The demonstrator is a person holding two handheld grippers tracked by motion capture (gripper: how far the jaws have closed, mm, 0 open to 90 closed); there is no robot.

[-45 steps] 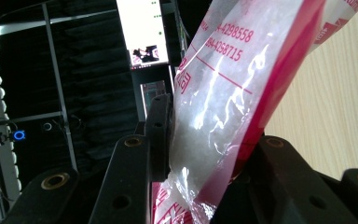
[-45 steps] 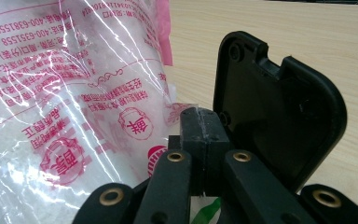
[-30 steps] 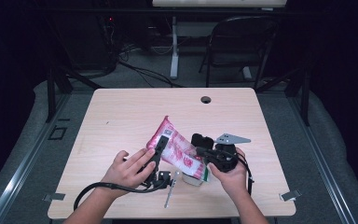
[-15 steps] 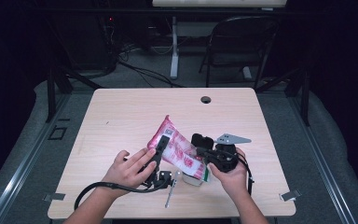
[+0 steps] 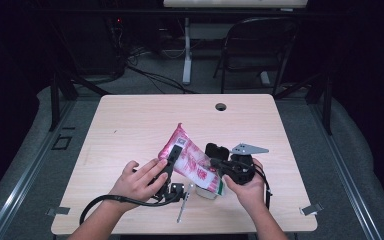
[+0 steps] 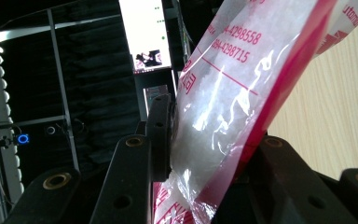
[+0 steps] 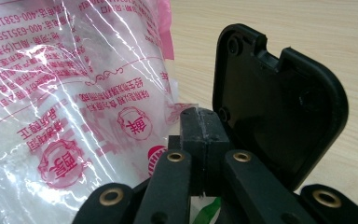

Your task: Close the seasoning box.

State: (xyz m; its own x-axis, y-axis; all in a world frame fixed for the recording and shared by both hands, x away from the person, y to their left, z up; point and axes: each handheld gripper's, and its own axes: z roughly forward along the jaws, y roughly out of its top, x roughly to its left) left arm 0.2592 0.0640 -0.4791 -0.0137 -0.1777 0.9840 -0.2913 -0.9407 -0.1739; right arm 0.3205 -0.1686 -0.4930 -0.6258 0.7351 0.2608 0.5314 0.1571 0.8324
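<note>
We hold the pink-printed clear plastic bag [image 5: 190, 159] tilted, top far-left, left gripper [image 5: 169, 162] clamping its body, right gripper [image 5: 219, 164] pinched tight on its edge.

The bag [image 5: 189, 161] slants across the near half of the table [image 5: 130, 120], between the two grippers: the left gripper [image 5: 169, 167] on its left side, the right gripper [image 5: 219, 162] at its right edge. A small tub [image 5: 206, 191] sits under the bag's near end, a spoon [image 5: 182, 207] just left of it, below the left gripper
</note>
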